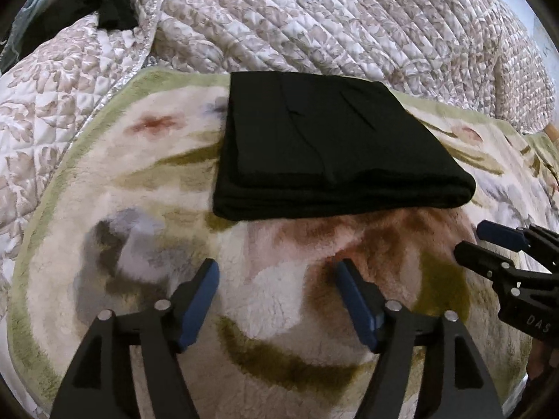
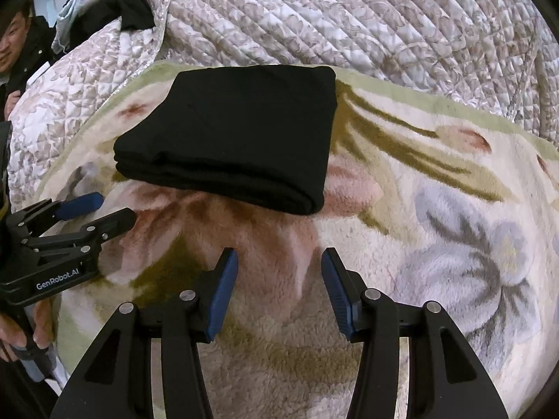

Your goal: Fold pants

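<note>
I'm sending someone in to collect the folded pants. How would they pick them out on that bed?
Start from the quilted bedspread heaped across the back, then come forward to the fluffy floral blanket lying in front of it. The pants sit near that blanket's far edge, folded into a thick flat rectangle. They are plain black, while everything around them is pale and patterned.
</note>
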The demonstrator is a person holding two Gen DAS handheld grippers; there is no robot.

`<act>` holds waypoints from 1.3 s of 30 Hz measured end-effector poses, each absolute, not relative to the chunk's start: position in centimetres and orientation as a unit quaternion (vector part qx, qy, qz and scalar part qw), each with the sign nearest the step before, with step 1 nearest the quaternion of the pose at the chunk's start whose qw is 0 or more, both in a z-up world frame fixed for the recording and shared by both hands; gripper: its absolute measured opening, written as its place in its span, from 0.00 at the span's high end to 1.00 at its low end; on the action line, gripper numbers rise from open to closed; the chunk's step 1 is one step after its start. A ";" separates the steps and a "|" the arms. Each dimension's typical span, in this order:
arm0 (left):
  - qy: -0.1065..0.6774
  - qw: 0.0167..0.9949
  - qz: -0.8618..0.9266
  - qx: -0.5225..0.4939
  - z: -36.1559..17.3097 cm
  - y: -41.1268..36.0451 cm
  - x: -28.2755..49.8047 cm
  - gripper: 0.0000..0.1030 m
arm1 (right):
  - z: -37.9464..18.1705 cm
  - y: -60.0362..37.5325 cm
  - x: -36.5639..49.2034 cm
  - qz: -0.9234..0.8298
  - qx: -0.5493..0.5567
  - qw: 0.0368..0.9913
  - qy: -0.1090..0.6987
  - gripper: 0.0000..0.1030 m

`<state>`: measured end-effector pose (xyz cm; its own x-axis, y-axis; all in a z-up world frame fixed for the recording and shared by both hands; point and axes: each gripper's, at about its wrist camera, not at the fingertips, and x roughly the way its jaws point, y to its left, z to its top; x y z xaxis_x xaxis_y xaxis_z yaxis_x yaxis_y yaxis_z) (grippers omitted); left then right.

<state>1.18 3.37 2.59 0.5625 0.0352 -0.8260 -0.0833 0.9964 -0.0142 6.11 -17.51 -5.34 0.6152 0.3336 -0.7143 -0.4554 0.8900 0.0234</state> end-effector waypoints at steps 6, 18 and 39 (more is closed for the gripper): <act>0.467 0.883 0.030 -0.032 2.4 3.5 1.4 0.24 | -5.5 -17.6 6.2 0.221 -0.081 0.894 0.381 0.49; 0.469 0.882 0.024 -0.035 2.3 3.4 1.4 0.21 | -5.7 -17.4 6.0 0.221 -0.087 0.896 0.375 0.44; 0.472 0.881 0.026 -0.033 2.3 3.3 1.6 0.19 | -5.7 -17.5 6.1 0.221 -0.087 0.897 0.374 0.43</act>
<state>1.60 3.29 2.26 0.5529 0.0138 -0.8331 -0.0766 0.9965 -0.0343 6.13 -17.54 -5.67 0.6227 0.3311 -0.7090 -0.4605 0.8876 0.0100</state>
